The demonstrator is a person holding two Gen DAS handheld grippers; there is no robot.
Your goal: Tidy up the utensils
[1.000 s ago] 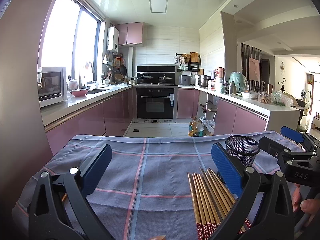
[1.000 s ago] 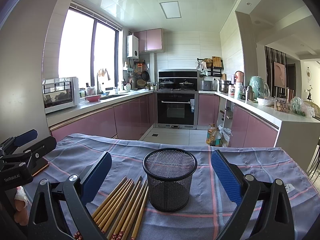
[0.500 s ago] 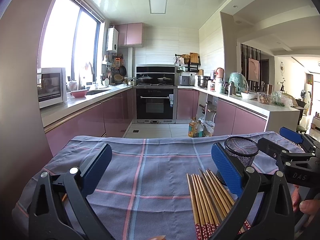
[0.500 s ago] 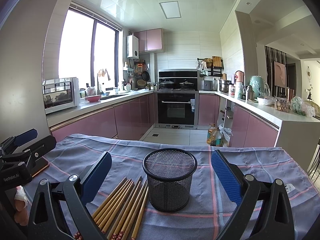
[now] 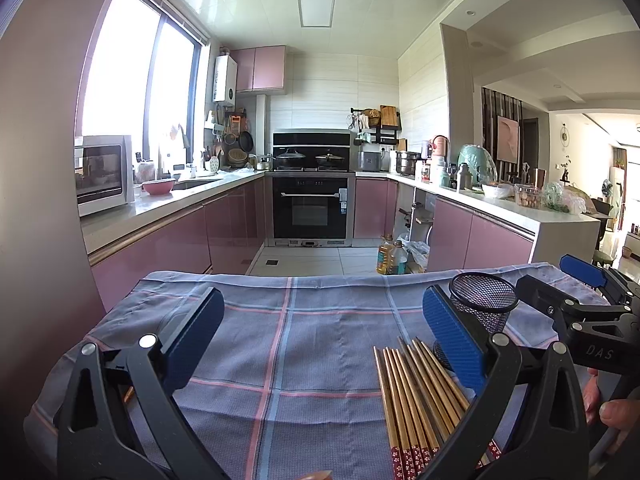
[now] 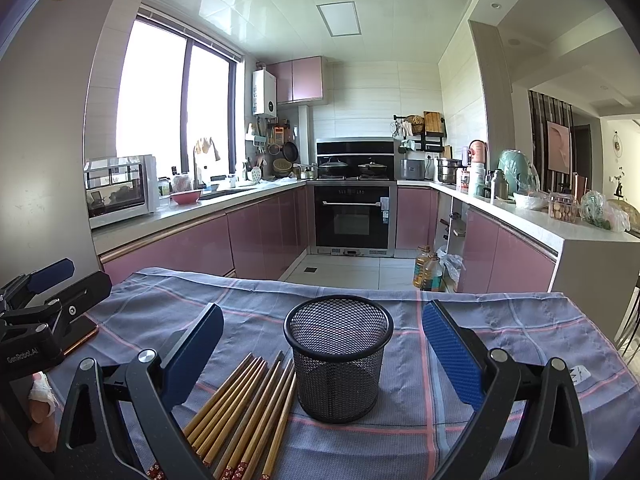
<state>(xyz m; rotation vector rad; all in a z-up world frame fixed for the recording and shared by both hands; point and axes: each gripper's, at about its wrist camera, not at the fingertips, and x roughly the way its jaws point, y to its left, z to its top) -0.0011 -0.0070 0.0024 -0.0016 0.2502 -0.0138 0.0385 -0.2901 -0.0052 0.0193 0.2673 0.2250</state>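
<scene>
Several wooden chopsticks (image 5: 416, 396) with red patterned ends lie side by side on the blue checked cloth (image 5: 288, 344). A black mesh cup (image 6: 339, 356) stands upright just right of the chopsticks (image 6: 244, 412), apparently with nothing inside. My left gripper (image 5: 320, 336) hovers open over bare cloth, the chopsticks under its right finger. My right gripper (image 6: 322, 350) is open, low, with the cup between its blue pads (image 6: 450, 352). In the left wrist view the mesh cup (image 5: 482, 308) and the right gripper (image 5: 580, 300) show at the right edge.
The cloth-covered table ends at a far edge (image 6: 360, 286) with the kitchen floor beyond. Oil bottles (image 6: 427, 272) stand on the floor. Pink cabinets and counters ring the room. A small white tag (image 6: 578, 374) lies on the cloth at right. A thumb (image 5: 616, 414) shows at right.
The left wrist view has shifted slightly; cup and chopsticks sit a little higher in it. The right gripper and the objects have not moved.
</scene>
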